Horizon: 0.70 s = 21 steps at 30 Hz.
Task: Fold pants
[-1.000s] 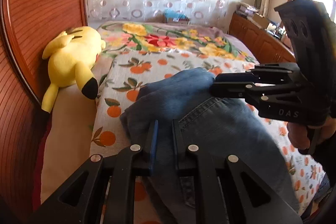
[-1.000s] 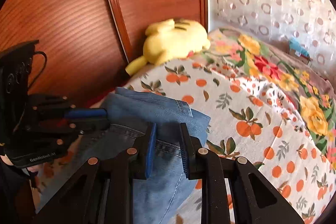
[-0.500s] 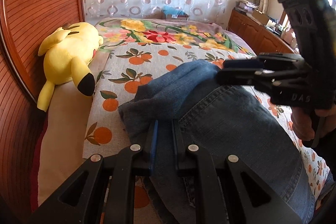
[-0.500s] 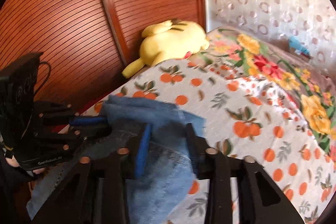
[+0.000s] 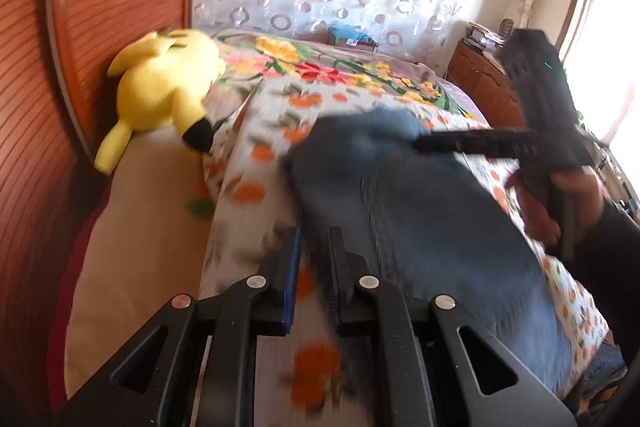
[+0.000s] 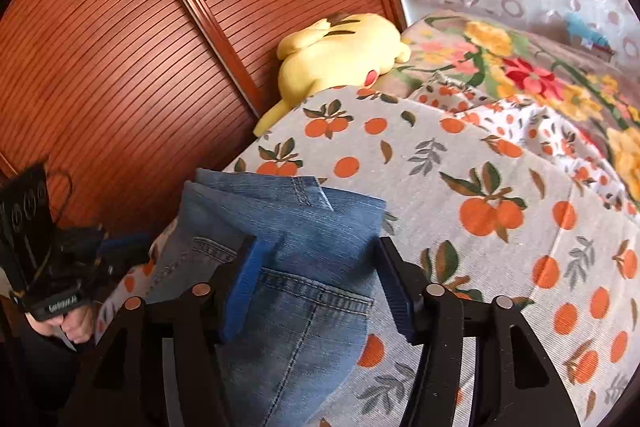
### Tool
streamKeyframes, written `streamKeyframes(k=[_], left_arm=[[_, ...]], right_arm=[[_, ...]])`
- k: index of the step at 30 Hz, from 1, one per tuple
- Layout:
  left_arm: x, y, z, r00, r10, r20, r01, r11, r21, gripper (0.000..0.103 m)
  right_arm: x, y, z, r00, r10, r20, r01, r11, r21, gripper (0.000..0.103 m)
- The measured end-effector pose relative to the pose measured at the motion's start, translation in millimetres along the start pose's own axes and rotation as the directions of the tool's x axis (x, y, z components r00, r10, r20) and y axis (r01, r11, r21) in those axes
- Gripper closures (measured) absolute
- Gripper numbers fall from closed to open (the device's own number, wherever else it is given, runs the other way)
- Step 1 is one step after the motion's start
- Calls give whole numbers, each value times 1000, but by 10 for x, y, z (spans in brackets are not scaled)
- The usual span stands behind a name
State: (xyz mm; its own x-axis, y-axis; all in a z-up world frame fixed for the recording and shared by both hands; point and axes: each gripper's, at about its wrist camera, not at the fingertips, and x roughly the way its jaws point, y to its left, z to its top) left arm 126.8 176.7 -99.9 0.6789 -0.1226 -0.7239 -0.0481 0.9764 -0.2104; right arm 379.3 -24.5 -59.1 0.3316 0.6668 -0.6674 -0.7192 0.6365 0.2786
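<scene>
We see blue denim jeans (image 6: 288, 267), folded over on themselves, hems stacked at the far end, back pocket up, lying flat on the bed's orange-print sheet (image 6: 480, 167)

No lettering reads clearly from either of my wrist cameras. The one mark is a pale printed label on the lower front of my left claw (image 6: 120, 247), seen from the right wrist; it is blurred and too small to spell out. The left wrist view is smeared, and my right claw (image 5: 420, 143) shows no legible print there.
</scene>
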Motion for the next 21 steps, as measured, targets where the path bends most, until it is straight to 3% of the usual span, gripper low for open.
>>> streamKeyframes(k=[5, 7, 9, 11, 15, 21], left_arm=[[-186, 59, -332, 999, -26, -33, 24, 998, -66, 85], [-235, 41, -408, 999, -36, -24, 35, 996, -78, 63], [-270, 11, -457, 998, -57, -13, 55, 994, -90, 53], [-276, -28, -486, 998, -64, -14, 62, 993, -96, 53], [-295, -105, -527, 998, -68, -13, 67, 993, -98, 53], [-225, -220, -562, 995, -93, -38, 89, 992, -88, 53]], right_arm=[[118, 10, 45, 1000, -24, -14, 24, 1000, -18, 36], [132, 38, 27, 999, -41, -12, 41, 999, -30, 36], [156, 57, 23, 999, -45, -21, 44, 999, -31, 36], [174, 64, 37, 999, -34, -36, 33, 999, -22, 42], [54, 228, 22, 998, -58, -2, 58, 993, -98, 70], [-418, 227, -72, 992, -62, 108, 73, 992, -102, 76]])
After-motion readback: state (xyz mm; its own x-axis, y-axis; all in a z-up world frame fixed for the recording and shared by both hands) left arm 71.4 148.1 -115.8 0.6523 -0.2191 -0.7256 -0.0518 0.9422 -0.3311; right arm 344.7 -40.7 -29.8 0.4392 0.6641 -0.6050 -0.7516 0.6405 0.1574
